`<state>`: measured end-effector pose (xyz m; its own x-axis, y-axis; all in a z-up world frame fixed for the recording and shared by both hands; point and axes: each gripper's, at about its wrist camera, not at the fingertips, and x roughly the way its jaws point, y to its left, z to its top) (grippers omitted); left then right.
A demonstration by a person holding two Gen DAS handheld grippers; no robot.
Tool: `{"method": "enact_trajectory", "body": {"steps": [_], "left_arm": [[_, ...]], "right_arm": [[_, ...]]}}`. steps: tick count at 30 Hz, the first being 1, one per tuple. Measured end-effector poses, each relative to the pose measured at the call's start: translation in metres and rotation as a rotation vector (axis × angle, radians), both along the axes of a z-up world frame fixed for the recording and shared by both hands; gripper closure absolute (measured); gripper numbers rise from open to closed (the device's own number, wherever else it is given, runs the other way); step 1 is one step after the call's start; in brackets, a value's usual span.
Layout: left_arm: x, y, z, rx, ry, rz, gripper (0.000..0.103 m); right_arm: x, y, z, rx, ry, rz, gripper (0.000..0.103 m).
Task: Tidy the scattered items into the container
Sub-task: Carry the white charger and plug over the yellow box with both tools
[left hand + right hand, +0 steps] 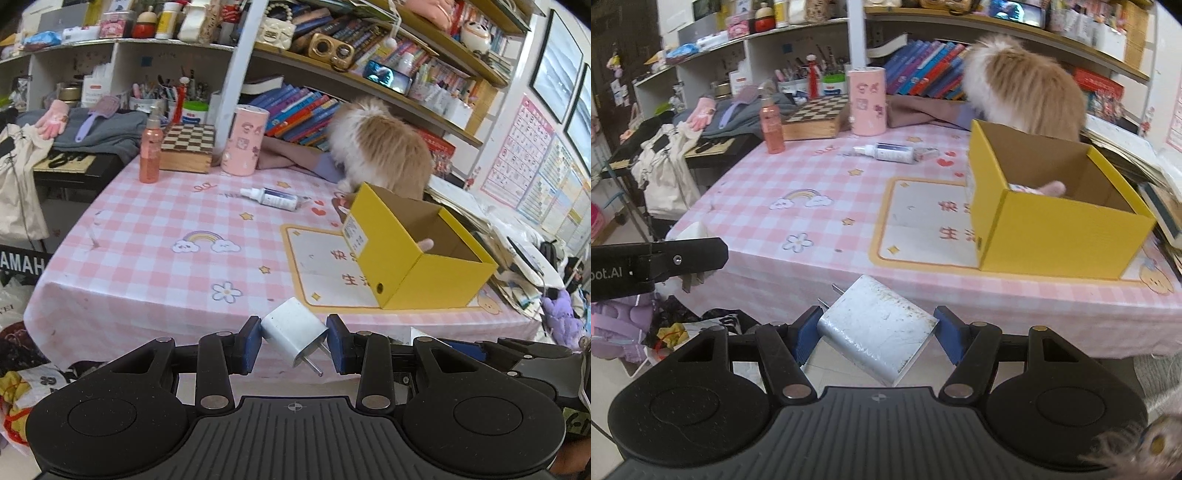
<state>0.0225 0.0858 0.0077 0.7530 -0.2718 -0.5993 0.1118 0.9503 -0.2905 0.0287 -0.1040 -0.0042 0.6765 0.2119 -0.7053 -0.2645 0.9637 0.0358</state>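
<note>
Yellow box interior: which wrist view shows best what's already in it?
The right wrist view: it looks further over the near wall of the yellow box, showing a pink item inside. The left wrist view shows the box from farther off, with only a sliver of that item.

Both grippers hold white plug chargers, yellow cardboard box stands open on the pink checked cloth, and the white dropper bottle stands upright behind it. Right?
One error: the white dropper bottle lies on its side on the pink checked cloth, left of the yellow cardboard box, not upright behind it. The right wrist view shows it. The rest holds.
</note>
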Motion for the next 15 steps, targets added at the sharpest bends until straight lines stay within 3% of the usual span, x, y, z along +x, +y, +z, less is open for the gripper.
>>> {"method": "enact_trajectory", "body": {"steps": [15], "left_arm": [[0.021, -0.057, -0.002, 0.006, 0.007, -0.158, 0.067]], "right_arm": [[-0.006, -0.059, -0.002, -0.004, 0.009, -0.156, 0.039]]}}
